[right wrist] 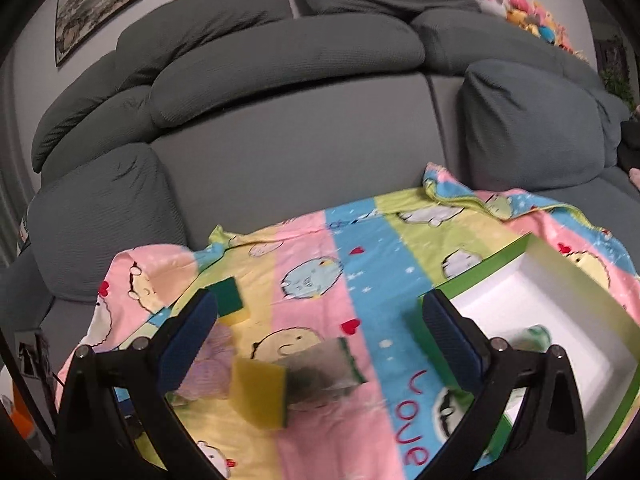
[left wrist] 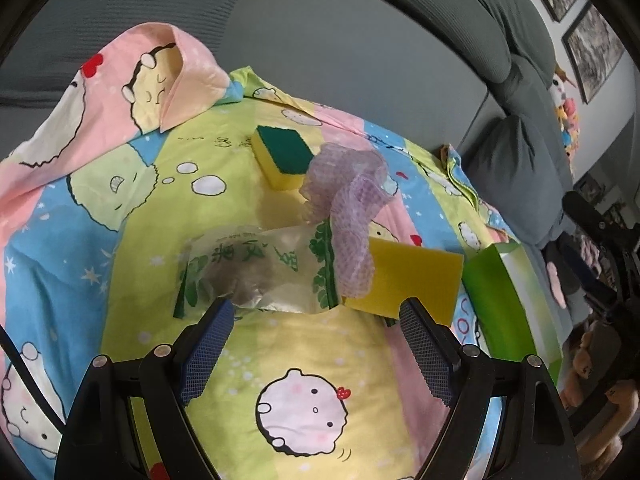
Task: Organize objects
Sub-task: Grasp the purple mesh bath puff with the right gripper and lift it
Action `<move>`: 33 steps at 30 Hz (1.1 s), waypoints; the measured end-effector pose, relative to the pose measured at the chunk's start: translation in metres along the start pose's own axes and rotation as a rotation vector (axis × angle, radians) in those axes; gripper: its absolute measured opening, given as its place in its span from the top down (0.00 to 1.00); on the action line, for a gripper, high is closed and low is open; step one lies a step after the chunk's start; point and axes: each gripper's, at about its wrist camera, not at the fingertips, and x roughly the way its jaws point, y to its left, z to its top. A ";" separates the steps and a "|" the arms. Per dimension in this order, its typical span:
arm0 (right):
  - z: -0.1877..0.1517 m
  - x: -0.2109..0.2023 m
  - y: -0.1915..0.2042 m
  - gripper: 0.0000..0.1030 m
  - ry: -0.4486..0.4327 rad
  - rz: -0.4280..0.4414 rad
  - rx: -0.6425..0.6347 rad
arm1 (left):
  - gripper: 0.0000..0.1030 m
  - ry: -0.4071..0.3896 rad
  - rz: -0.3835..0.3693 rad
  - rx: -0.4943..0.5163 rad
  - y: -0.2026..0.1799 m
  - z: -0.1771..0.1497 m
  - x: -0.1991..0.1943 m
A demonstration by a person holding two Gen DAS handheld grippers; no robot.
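Note:
On a cartoon-print sheet point(left wrist: 132, 240) lie a clear plastic bag with green print point(left wrist: 256, 272), a purple mesh cloth point(left wrist: 352, 208), a yellow sponge point(left wrist: 404, 280) and a yellow sponge with a green top point(left wrist: 282, 156). My left gripper point(left wrist: 316, 312) is open just in front of the bag, touching nothing. My right gripper point(right wrist: 320, 308) is open and empty above the sheet. In the right wrist view I see the bag point(right wrist: 324, 368), the near sponge point(right wrist: 260, 392), the mesh cloth point(right wrist: 212, 364) and the far sponge point(right wrist: 230, 304). A green box with a white inside point(right wrist: 560, 304) stands to the right; something green lies in it.
The sheet point(right wrist: 360, 272) covers the seat of a grey sofa point(right wrist: 280, 148) with thick back cushions. The green box also shows in the left wrist view point(left wrist: 504, 292) at the right. Stuffed toys point(right wrist: 528, 12) sit on the sofa back. Framed pictures point(right wrist: 100, 0) hang on the wall.

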 end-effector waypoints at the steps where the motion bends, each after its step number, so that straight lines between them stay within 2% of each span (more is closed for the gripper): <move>1: 0.000 0.006 0.006 0.01 0.027 0.019 0.017 | 0.17 -0.003 0.003 -0.006 0.001 0.000 0.000; 6: -0.002 0.035 0.030 0.01 0.187 0.115 0.072 | 0.17 0.008 0.031 -0.031 0.007 -0.001 0.005; 14: -0.007 0.070 0.061 0.01 0.316 0.103 0.045 | 0.17 0.038 0.072 -0.032 0.009 0.001 0.015; 21: -0.016 0.088 0.058 0.01 0.371 0.090 0.068 | 0.17 0.030 0.099 -0.085 0.024 0.005 0.012; 28: -0.016 0.094 0.058 0.01 0.396 0.094 0.062 | 0.17 0.050 0.054 -0.189 0.045 0.007 0.015; 33: -0.011 0.099 0.070 0.01 0.407 0.110 0.026 | 0.17 0.049 0.029 -0.183 0.041 0.008 0.014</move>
